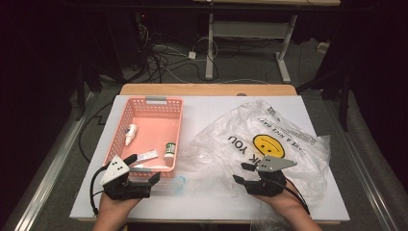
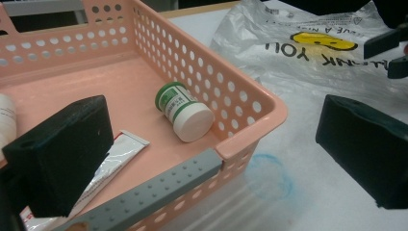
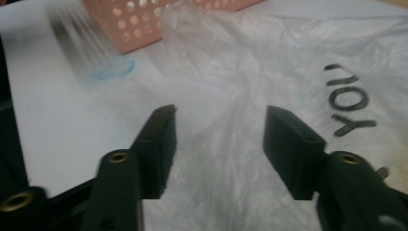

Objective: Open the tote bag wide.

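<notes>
A pink perforated basket (image 1: pixel 178 126) stands at the table's left, holding a white bottle (image 1: pixel 130 134), a white tube (image 1: pixel 147 155) and a green-labelled jar (image 1: pixel 169 150). My left gripper (image 1: pixel 143 169) is open at the basket's near right corner. In the left gripper view, one jaw of the left gripper (image 2: pixel 211 115) hangs over the tube (image 2: pixel 115 161) inside the basket (image 2: pixel 250 98) and the other is outside it, with the jar (image 2: pixel 185 111) lying between. A crumpled clear bag (image 1: pixel 284 139) with a yellow smiley lies at the right. My right gripper (image 1: pixel 243 173) (image 3: pixel 219 120) is open, low over the bag's (image 3: pixel 231 86) near left part.
A clear object with a blue rim (image 1: pixel 179 184) (image 2: pixel 269 175) (image 3: pixel 113 67) lies on the white table cover (image 1: pixel 211 207) just right of the basket's near corner. A grey handle (image 2: pixel 159 187) caps the basket's near end. Beyond the table are desk legs and cables on the floor.
</notes>
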`<state>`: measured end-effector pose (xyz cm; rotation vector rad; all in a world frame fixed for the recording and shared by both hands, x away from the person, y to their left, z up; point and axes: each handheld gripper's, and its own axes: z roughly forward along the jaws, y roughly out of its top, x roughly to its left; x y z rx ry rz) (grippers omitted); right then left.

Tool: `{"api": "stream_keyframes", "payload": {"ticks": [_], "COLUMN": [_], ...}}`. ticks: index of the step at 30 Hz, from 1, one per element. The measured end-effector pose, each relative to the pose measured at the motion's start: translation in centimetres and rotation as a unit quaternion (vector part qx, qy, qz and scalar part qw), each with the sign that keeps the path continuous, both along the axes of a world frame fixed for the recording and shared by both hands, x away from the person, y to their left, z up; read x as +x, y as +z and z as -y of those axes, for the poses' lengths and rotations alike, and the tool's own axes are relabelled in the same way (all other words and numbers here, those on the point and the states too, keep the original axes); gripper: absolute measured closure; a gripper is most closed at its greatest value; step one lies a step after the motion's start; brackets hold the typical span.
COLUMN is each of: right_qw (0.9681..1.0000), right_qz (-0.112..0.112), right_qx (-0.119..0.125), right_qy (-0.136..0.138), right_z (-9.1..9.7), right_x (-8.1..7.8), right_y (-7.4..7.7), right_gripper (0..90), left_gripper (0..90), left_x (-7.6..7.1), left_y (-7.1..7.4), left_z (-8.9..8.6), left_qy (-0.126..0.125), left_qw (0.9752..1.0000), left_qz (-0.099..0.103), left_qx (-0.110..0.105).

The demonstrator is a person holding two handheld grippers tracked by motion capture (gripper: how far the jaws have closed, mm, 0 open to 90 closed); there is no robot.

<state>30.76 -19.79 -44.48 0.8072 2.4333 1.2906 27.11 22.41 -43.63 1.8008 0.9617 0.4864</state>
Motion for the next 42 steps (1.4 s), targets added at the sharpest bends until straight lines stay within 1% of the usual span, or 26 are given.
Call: {"api": "stream_keyframes", "payload": {"ticks": [1, 2, 4, 6, 7, 9, 11, 12, 13, 16, 17, 18, 21, 22, 23, 24, 25, 26, 27, 29, 33, 36, 37, 38, 39, 42], "right_qw": [0.9999, 0.9999, 0.9987, 0.9972, 0.9968, 0.996, 0.9939, 0.9939, 0.993, 0.992, 0.992, 0.9915, 0.9917, 0.992, 0.9927, 0.9925, 0.9925, 0.9928, 0.9928, 0.9929, 0.993, 0.9933, 0.9933, 0.9932, 0.9932, 0.9934], "right_qz": [-0.005, -0.005, -0.015, -0.021, -0.02, -0.016, -0.013, -0.013, -0.014, -0.02, -0.02, -0.018, -0.017, -0.018, -0.022, -0.023, -0.023, -0.028, -0.028, -0.03, -0.03, -0.032, -0.032, -0.036, -0.036, -0.037], "right_qx": [-0.012, -0.012, -0.047, -0.067, -0.074, -0.085, -0.107, -0.107, -0.115, -0.121, -0.121, -0.128, -0.127, -0.125, -0.118, -0.12, -0.12, -0.117, -0.117, -0.114, -0.114, -0.111, -0.111, -0.11, -0.11, -0.108], "right_qy": [0.006, 0.006, 0.007, 0.023, 0.024, 0.024, 0.022, 0.022, 0.025, 0.03, 0.03, 0.02, 0.012, 0.007, 0.004, 0.004, 0.004, 0.005, 0.005, 0.006, 0.004, -0.002, -0.002, -0.006, -0.006, -0.01], "right_z": [-0.1, -0.1, -0.5, -0.9, -1.0, -1.1, -1.4, -1.4, -1.5, -1.8, -1.8, -2.1, -2.2, -2.2, -2.1, -2.0, -2.0, -1.8, -1.8, -1.5, -1.5, -1.3, -1.3, -1.3, -1.3, -1.2], "right_x": [-0.1, -0.1, 0.0, 0.2, 0.1, -0.1, -0.2, -0.2, -0.3, -0.3, -0.3, -0.2, 0.0, 0.1, 0.3, 0.4, 0.4, 0.5, 0.5, 0.6, 0.7, 1.0, 1.0, 1.1, 1.1, 1.2], "right_y": [-0.3, -0.3, -1.0, -1.5, -1.6, -1.7, -2.0, -2.0, -2.2, -2.6, -2.6, -2.9, -2.9, -2.9, -2.9, -2.8, -2.8, -2.8, -2.8, -2.8, -2.8, -2.8, -2.8, -2.8, -2.8, -2.8], "right_gripper": [59.8, 59.8, 66.3, 68.3, 67.9, 64.8, 62.4, 62.4, 55.1, 42.3, 42.3, 35.5, 35.1, 36.9, 42.4, 47.7, 47.7, 53.8, 53.8, 62.1, 68.8, 78.2, 78.2, 83.4, 83.4, 89.2], "left_gripper": [0.0, 0.0, 0.0, 0.0, 0.0, 0.0, 0.0, 0.0, 0.0, 0.0, 0.0, 0.0, 0.0, 0.0, 0.0, 0.0, 0.0, 0.0, 0.0, 0.0, 0.0, 0.0, 0.0, 0.0, 0.0, 0.0], "left_x": [0.1, 0.2, 0.3, 0.3, 0.3, 0.2, 0.3, 0.3, 0.3, 0.5, 0.5, 0.6, 0.6, 0.6, 0.6, 0.6, 0.5, 0.6, 0.6, 0.5, 0.5, 0.5, 0.5, 0.5, 0.5, 0.6], "left_y": [-0.1, -0.1, -0.2, -0.2, -0.2, -0.1, 0.0, 0.1, 0.1, 0.1, 0.1, 0.1, 0.1, 0.2, 0.2, 0.2, 0.2, 0.2, 0.2, 0.2, 0.2, 0.2, 0.2, 0.2, 0.2, 0.2], "left_z": [0.1, 0.2, 0.2, 0.3, 0.3, 0.2, 0.2, 0.1, 0.0, 0.0, 0.0, 0.1, 0.2, 0.2, 0.2, 0.2, 0.1, 0.1, 0.1, 0.1, 0.2, 0.2, 0.2, 0.2, 0.2, 0.3], "left_qy": [0.002, 0.003, 0.006, 0.004, 0.002, -0.001, 0.001, 0.005, 0.003, 0.004, 0.002, 0.0, -0.005, -0.005, -0.006, -0.006, -0.006, -0.005, -0.006, -0.006, -0.009, -0.009, -0.009, -0.009, -0.009, -0.009], "left_qw": [1.0, 1.0, 0.9999, 0.9999, 0.9999, 0.9999, 1.0, 1.0, 1.0, 1.0, 1.0, 1.0, 1.0, 1.0, 1.0, 1.0, 1.0, 1.0, 1.0, 1.0, 1.0, 1.0, 1.0, 1.0, 1.0, 0.9999], "left_qz": [-0.004, -0.008, -0.01, -0.01, -0.01, -0.01, -0.008, -0.006, -0.006, -0.007, -0.008, -0.008, -0.006, -0.004, -0.003, -0.003, -0.003, -0.004, -0.004, -0.004, -0.003, -0.004, -0.004, -0.004, -0.004, -0.005], "left_qx": [0.002, 0.003, 0.003, 0.004, 0.005, 0.003, 0.002, 0.003, -0.003, -0.001, 0.0, 0.001, -0.003, -0.003, -0.001, -0.001, -0.001, -0.001, -0.001, 0.0, 0.001, 0.001, 0.001, 0.001, 0.001, 0.001]}}
